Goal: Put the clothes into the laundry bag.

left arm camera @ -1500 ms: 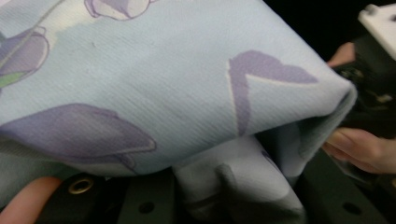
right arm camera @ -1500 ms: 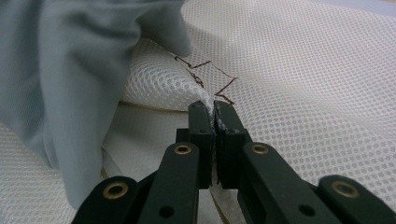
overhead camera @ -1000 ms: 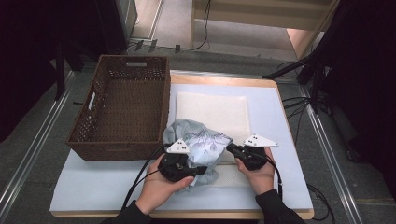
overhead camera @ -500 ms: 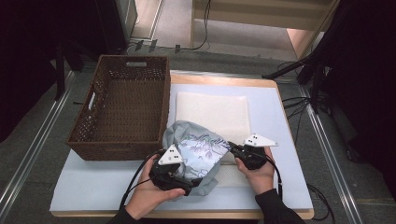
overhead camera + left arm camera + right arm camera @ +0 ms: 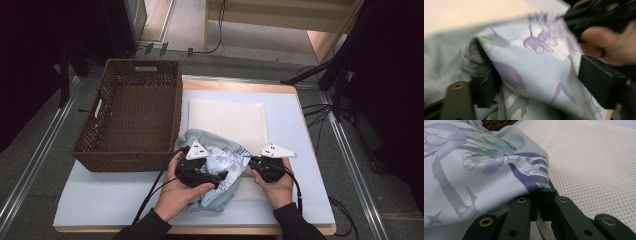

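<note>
Two grippers work one floral cloth [image 5: 220,167] bunched at the table's [image 5: 300,125] near middle. At its 12 o'clock lies a white mesh mat [image 5: 227,120]; at its 10 o'clock a wicker basket [image 5: 132,115] stands just beside it. The heap's long axis runs from 11 to 5 o'clock. Right gripper [image 5: 256,163] is clamped on the cloth's corner. Left gripper [image 5: 220,176] has jaws apart, just narrowing after opening, fabric draped between them; pad contact is too blurred to tell

A wicker basket [image 5: 131,117] blocks the left half of the table [image 5: 305,125], while the right edge and lower-left corner stay open.
</note>
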The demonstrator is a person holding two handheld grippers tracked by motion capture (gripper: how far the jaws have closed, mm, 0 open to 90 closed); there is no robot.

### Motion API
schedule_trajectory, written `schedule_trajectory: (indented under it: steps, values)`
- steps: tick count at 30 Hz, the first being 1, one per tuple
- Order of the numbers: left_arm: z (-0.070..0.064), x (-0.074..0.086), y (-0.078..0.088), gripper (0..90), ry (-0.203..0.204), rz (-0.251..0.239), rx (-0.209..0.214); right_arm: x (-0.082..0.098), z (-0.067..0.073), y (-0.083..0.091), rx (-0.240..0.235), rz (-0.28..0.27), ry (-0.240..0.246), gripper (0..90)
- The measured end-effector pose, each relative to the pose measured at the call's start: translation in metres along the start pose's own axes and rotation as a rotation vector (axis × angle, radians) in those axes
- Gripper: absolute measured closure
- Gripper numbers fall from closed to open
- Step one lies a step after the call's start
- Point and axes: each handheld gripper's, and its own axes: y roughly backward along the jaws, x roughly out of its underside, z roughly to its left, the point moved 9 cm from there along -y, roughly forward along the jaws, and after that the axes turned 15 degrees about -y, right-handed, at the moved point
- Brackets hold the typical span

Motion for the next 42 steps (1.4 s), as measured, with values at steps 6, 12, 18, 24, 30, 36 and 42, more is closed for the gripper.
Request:
schedule_trajectory:
  steps: [6, 12, 18, 24, 30, 36, 42]
  values:
    - [-0.009, 0.019, -0.012, 73.8, -0.011, 0.041, 0.097, 0.001, 0.002, 0.000, -0.003, 0.002, 0.018, 87.7]
    - [-0.033, 0.029, 0.010, 76.9, -0.080, 0.020, 0.264, -0.003, 0.000, 0.001, 0.004, -0.011, 0.006, 87.8]
    - [-0.037, 0.030, 0.017, 62.9, -0.108, -0.005, 0.265, -0.006, -0.001, 0.001, 0.009, -0.018, 0.005, 87.8]
    - [-0.020, 0.000, 0.043, 31.6, -0.102, -0.107, 0.182, -0.006, -0.001, 0.001, 0.004, -0.017, 0.003, 87.8]
    - [0.001, -0.014, 0.019, 27.8, -0.052, -0.085, 0.022, -0.006, 0.001, 0.002, 0.002, -0.018, 0.004, 87.8]
    - [0.003, 0.008, -0.032, 42.3, 0.024, 0.086, 0.058, -0.005, 0.005, 0.003, -0.007, -0.015, 0.015, 87.8]
    - [-0.009, 0.013, -0.039, 80.1, -0.012, 0.133, 0.149, -0.005, 0.004, 0.001, -0.006, -0.014, 0.018, 87.8]
